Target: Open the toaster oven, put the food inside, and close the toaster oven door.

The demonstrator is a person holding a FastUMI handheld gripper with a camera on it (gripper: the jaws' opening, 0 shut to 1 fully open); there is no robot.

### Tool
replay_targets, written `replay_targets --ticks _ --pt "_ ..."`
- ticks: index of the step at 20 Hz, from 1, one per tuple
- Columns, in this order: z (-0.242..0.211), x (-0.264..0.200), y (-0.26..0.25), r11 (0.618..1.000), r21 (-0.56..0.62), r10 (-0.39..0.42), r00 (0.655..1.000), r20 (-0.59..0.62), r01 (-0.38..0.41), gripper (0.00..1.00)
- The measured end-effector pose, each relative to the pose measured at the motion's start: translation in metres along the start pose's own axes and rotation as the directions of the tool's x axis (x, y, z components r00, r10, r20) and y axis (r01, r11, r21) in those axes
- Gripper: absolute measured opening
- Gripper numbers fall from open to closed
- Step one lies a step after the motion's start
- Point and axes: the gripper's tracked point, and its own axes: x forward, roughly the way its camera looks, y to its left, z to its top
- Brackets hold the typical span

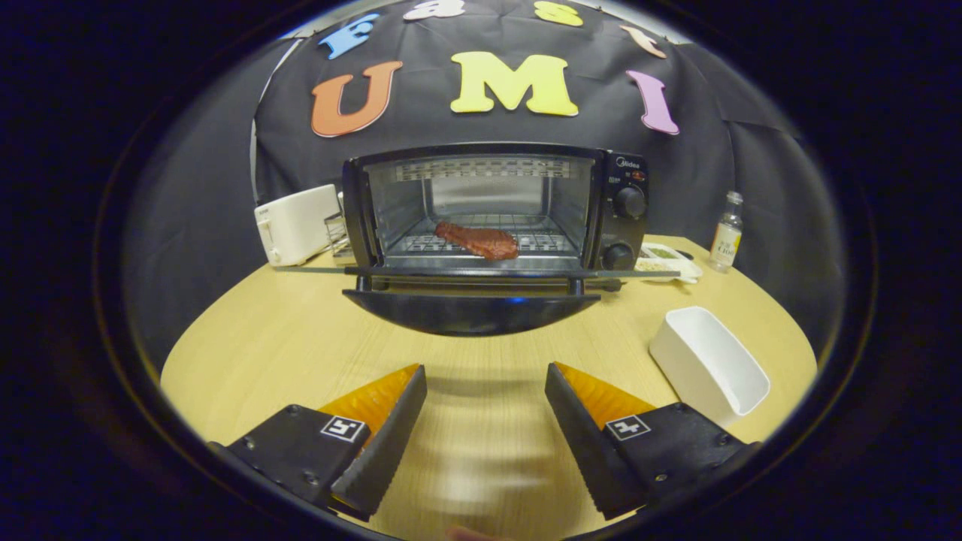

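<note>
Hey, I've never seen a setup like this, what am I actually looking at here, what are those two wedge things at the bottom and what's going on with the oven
Those wedges are the two fingers of a handheld gripper; the camera rides on it, looking forward along them. They are spread open, holding nothing, above a wooden table. Beyond them stands a toaster oven with its door folded down, and a piece of meat already lies on its rack. A white tub sits just beyond the right finger, a white toaster left of the oven, and a small bottle to the right.

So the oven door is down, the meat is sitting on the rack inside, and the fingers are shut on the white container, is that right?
Not quite. In the gripper view the gripper has its fingers open over bare table, holding nothing; the white container lies beside them. The oven door is down and the meat is on the rack.
</note>
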Motion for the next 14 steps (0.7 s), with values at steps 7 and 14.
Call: replay_targets --ticks 7,14 --pt "0.051 0.003 -0.003 1.0 -0.02 -0.019 0.995 0.098 0.021 1.0" --pt "0.116 0.013 -0.002 0.997 -0.054 -0.044 0.98 0.194 0.055 1.0"
